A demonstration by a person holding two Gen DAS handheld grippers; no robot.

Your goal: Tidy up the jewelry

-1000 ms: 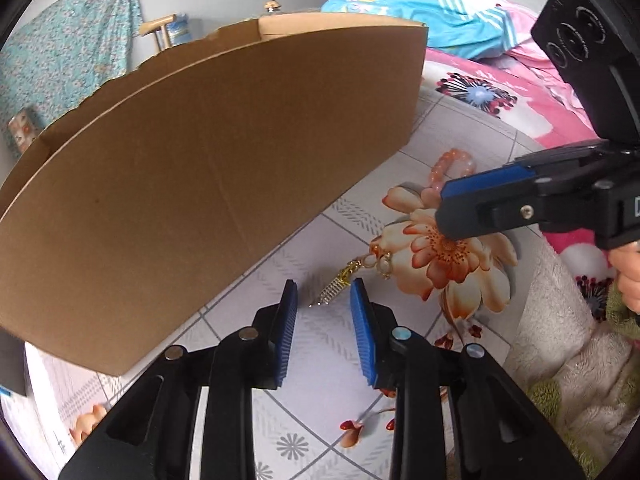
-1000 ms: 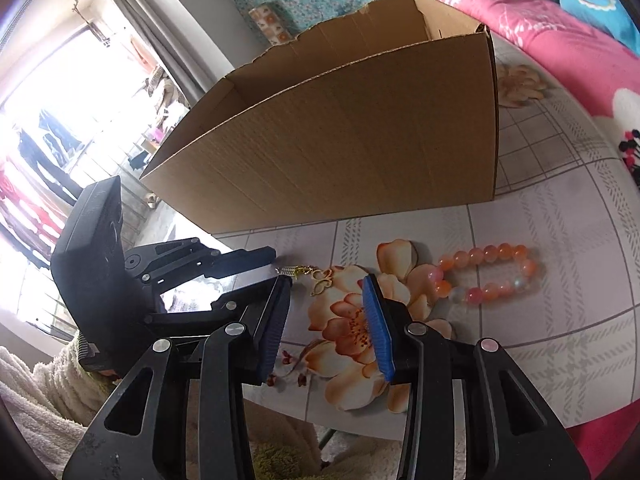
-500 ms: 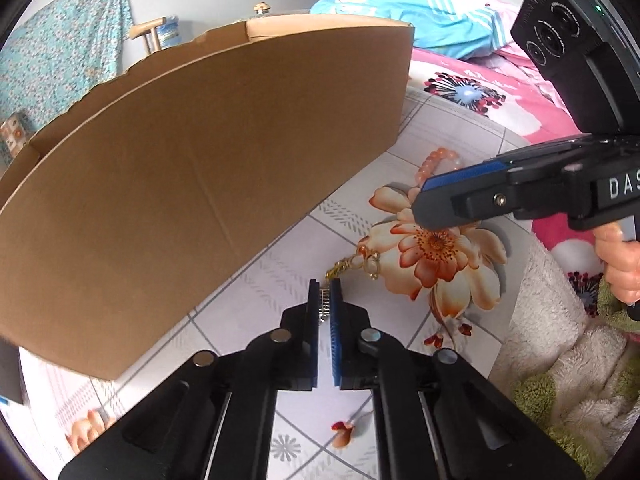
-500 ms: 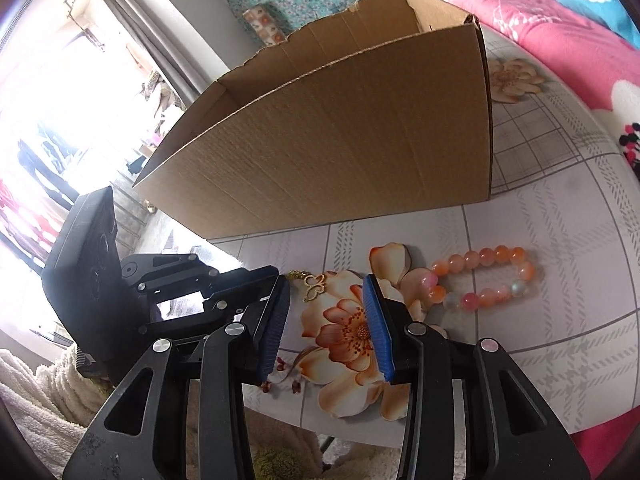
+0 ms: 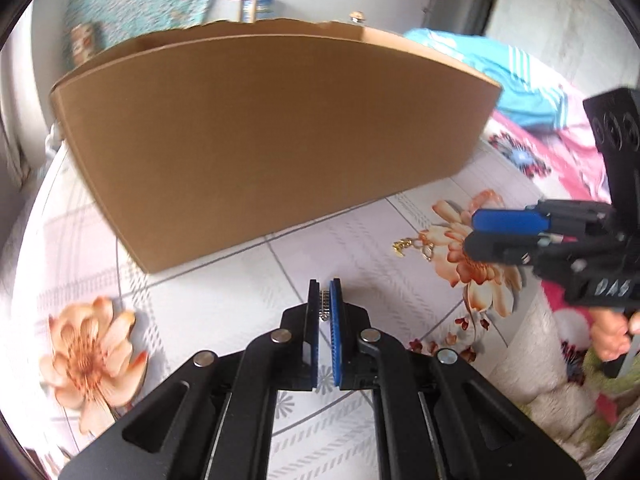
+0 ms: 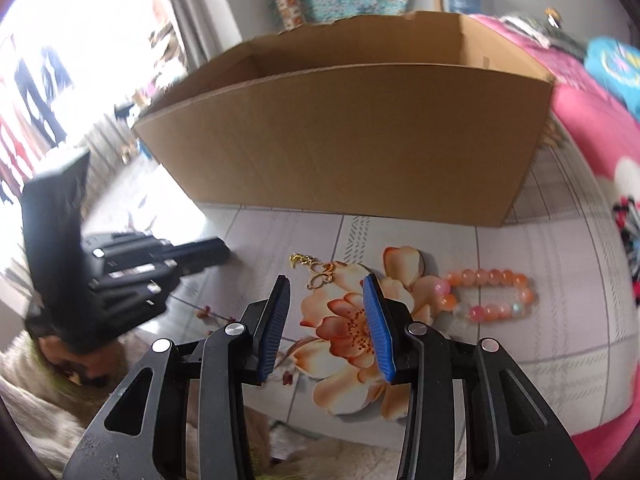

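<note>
Left wrist view shows the left hand-held gripper (image 5: pixel 325 300) squeezed tight on a small sparkly silver piece (image 5: pixel 325 305). A second ago its jaws were apart around that piece on the tabletop (image 5: pixel 224 312); now it is pinched and ready to go into the brown cardboard box (image 5: pixel 272 128) just behind. The right hand-held gripper (image 6: pixel 326 312) is half open and holds nothing. Near it lie a thin gold charm (image 6: pixel 316 272) and, farther right, a round bracelet of smooth orange beads (image 6: pixel 490 294).

My left camera looks down steeply along my fingers, close over the floral tablecloth (image 5: pixel 224 312); my right does likewise from the other side. Both views share the brown cardboard box (image 5: pixel 272 132) and gold butterfly pendant (image 6: pixel 320 276)
</note>
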